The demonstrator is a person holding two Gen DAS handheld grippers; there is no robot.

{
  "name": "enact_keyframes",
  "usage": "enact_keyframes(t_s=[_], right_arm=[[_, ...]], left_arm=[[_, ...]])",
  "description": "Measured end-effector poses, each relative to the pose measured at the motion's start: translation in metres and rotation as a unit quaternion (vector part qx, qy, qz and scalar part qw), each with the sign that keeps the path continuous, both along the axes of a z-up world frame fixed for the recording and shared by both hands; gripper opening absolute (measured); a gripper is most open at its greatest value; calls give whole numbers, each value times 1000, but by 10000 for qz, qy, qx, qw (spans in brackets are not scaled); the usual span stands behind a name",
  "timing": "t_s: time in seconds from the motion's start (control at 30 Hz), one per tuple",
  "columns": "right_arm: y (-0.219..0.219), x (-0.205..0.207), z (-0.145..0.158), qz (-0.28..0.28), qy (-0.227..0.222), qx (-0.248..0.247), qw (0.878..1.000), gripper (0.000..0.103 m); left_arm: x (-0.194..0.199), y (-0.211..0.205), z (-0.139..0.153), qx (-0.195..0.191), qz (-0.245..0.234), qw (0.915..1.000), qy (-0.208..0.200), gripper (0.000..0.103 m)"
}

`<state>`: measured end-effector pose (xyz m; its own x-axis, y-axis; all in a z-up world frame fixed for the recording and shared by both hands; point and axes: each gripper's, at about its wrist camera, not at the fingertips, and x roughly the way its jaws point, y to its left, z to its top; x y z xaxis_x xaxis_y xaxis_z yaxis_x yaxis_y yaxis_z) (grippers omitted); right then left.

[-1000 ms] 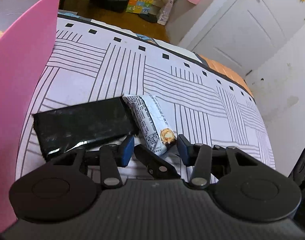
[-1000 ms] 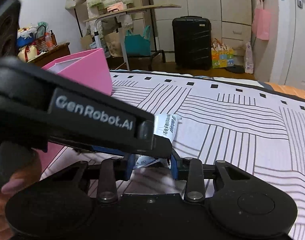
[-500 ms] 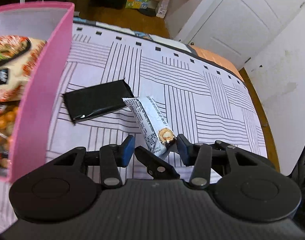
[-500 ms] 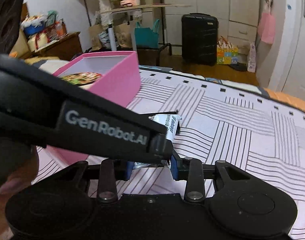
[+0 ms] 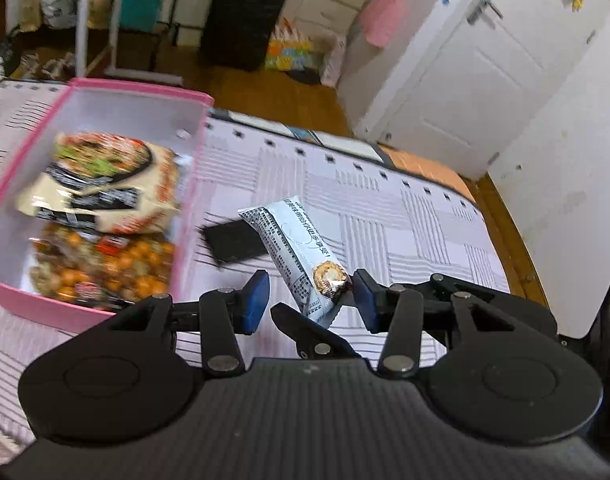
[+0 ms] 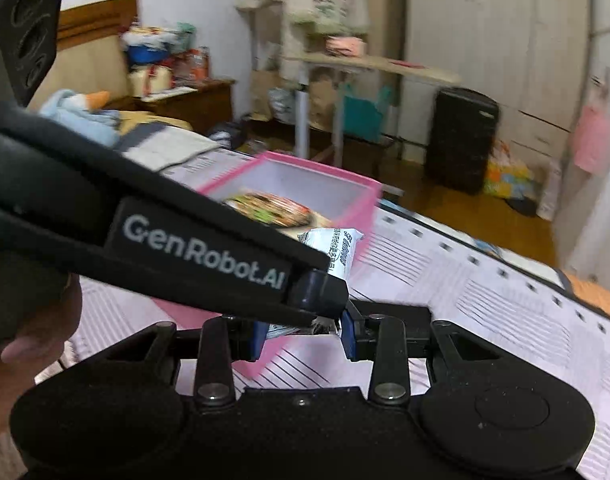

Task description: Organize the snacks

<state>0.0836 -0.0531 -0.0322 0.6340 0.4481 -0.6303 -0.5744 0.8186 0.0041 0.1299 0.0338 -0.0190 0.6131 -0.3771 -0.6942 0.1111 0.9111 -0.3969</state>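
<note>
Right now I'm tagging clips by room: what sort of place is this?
Most likely a bedroom at home: a bed under a patterned sheet, white wardrobe doors, and a black suitcase on the wooden floor.

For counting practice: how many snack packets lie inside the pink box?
2: a pale pack toward the far end of the pink box, an orange-patterned bag at its near end. Others may be hidden underneath.

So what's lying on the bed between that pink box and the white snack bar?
A flat black packet lies on the striped bedsheet, between the pink box and the white snack bar. The left wrist view shows it.
</note>
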Motion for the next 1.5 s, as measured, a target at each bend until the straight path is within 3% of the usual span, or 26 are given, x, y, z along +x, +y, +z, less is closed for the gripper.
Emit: enact_keyframes(t_s=[0.2, 0.33, 0.4, 0.43, 0.5, 0.53, 0.67, 0.8, 0.93, 1.1, 1.2, 1.37, 1.5], right_arm=[[33, 20, -11, 700, 72, 188, 9973, 41], [53, 35, -24, 1005, 275, 271, 9942, 41], [60, 37, -31, 1094, 134, 296, 9935, 43], [61, 40, -35, 1095, 36, 248, 9937, 45], [60, 42, -38, 996, -4, 44, 9950, 70], [56, 40, -36, 916, -48, 48, 9958, 74], [30, 32, -26, 918, -195, 211, 9954, 76], [-5, 32, -15, 761, -321, 316, 9961, 78], [-39, 58, -8, 379, -153, 428, 9982, 78], [-82, 110, -17, -215, 735, 954, 9925, 78], [-102, 141, -41, -524, 1301, 1332, 9811, 74], [-104, 175, -85, -677, 1572, 1159, 9784, 61], [-102, 198, -114, -620, 1628, 1083, 9787, 58]], left_arm=[[-8, 46, 4, 98, 494, 9986, -150, 45], [-3, 74, -7, 140, 865, 9962, -20, 45], [0, 84, -15, 193, 1063, 9941, 58, 45], [2, 88, -19, 213, 1141, 9932, 86, 45], [5, 95, -25, 243, 1289, 9913, 89, 50], [6, 98, -28, 239, 1354, 9904, 100, 53], [7, 101, -31, 316, 1390, 9898, 47, 59], [4, 103, -24, 129, 1341, 9908, -104, 61], [-2, 96, -16, -53, 1239, 9920, -253, 59], [-5, 76, -10, -140, 1212, 9917, -404, 57], [-2, 56, -15, -237, 1262, 9911, -351, 56], [8, 10, -36, -299, 1407, 9888, -394, 52], [18, -27, -67, 178, 1747, 9829, -548, 48]])
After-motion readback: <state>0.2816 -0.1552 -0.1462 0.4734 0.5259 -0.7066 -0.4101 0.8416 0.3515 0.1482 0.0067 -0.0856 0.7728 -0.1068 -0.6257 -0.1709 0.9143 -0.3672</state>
